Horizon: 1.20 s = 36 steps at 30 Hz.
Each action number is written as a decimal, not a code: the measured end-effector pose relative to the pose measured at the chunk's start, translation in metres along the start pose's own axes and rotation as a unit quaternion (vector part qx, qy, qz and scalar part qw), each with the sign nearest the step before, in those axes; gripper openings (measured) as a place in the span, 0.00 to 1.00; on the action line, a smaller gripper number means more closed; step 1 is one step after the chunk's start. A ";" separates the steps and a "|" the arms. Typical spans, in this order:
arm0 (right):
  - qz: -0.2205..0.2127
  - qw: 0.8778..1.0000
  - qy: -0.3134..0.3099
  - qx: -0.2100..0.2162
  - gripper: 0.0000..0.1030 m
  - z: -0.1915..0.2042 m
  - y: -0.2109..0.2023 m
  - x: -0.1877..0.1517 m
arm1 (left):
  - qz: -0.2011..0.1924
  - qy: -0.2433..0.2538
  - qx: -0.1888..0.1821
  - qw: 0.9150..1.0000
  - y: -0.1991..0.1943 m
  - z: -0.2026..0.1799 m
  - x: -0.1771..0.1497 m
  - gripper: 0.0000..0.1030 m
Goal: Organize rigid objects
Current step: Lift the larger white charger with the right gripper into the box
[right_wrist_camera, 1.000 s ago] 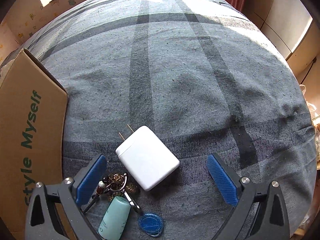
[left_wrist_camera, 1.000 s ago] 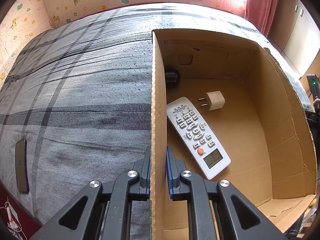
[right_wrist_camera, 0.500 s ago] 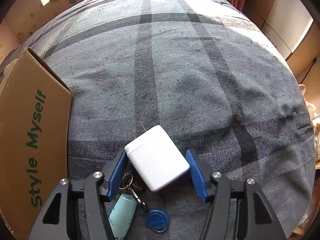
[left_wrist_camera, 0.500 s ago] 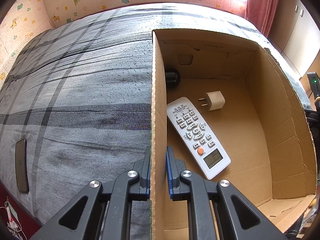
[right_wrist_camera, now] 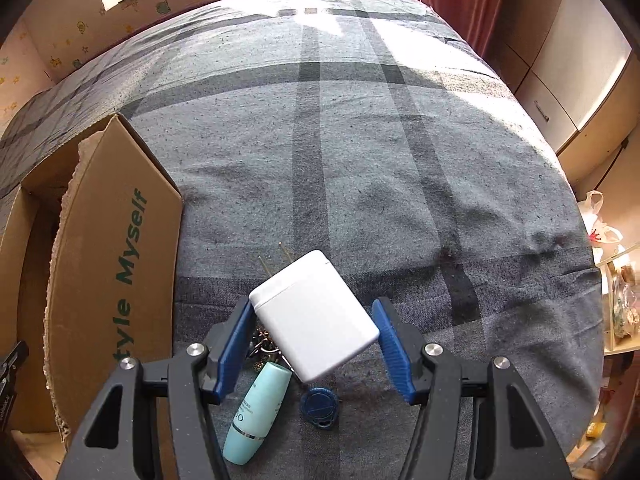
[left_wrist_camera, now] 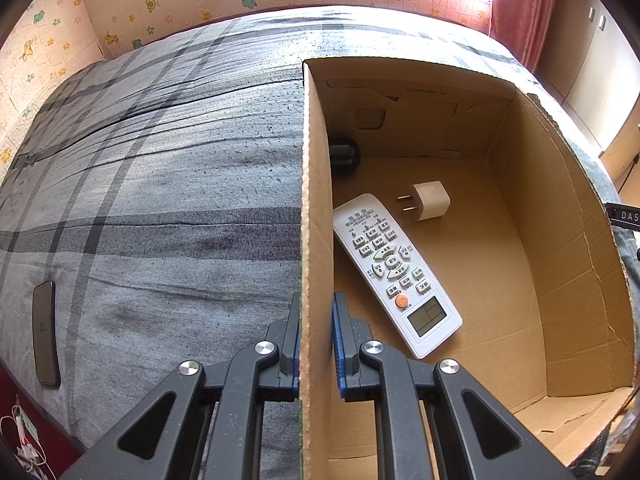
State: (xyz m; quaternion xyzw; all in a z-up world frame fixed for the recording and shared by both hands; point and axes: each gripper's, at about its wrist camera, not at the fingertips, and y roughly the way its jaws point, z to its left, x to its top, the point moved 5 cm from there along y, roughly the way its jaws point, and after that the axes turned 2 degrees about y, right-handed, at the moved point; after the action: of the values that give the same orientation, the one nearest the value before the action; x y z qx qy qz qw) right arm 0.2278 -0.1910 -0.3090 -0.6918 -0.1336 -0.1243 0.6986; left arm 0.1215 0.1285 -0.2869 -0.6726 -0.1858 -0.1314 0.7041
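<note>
My left gripper (left_wrist_camera: 316, 344) is shut on the near wall of an open cardboard box (left_wrist_camera: 316, 200) on the bed. Inside the box lie a white remote control (left_wrist_camera: 394, 272), a small white plug adapter (left_wrist_camera: 430, 200) and a dark object (left_wrist_camera: 344, 152) partly hidden by the wall. My right gripper (right_wrist_camera: 314, 340) is shut on a large white charger (right_wrist_camera: 314, 316), prongs pointing away, held just above the grey plaid blanket. Under it lie a teal bottle (right_wrist_camera: 258, 412), a blue key tag (right_wrist_camera: 320, 406) and a bunch of keys (right_wrist_camera: 264, 346).
The cardboard box (right_wrist_camera: 116, 264) printed "Style Myself" stands left of my right gripper. A dark phone (left_wrist_camera: 46, 332) lies on the blanket near the bed's left edge. Cabinets (right_wrist_camera: 560, 80) stand to the right of the bed.
My right gripper has closed on the white charger and lifted it slightly off the blanket, tilting it. My left gripper keeps its hold on the box wall.
</note>
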 end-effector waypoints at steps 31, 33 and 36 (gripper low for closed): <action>-0.055 0.988 -0.121 0.079 0.62 0.124 -0.116 0.014 | -0.001 -0.004 -0.004 1.000 0.001 0.001 0.000 0.13; -0.053 0.986 -0.131 0.085 0.62 0.135 -0.116 0.011 | -0.001 -0.003 -0.004 1.000 0.000 0.001 0.000 0.13; -0.049 0.984 -0.146 0.091 0.62 0.151 -0.114 0.007 | 0.000 -0.003 -0.005 1.000 0.000 0.002 0.000 0.13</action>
State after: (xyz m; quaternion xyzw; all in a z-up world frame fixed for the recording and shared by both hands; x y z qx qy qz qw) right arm 0.1917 -0.0412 -0.1990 -0.6290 -0.2784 -0.0436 0.7245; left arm 0.1219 0.1303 -0.2870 -0.6763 -0.1879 -0.1303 0.7003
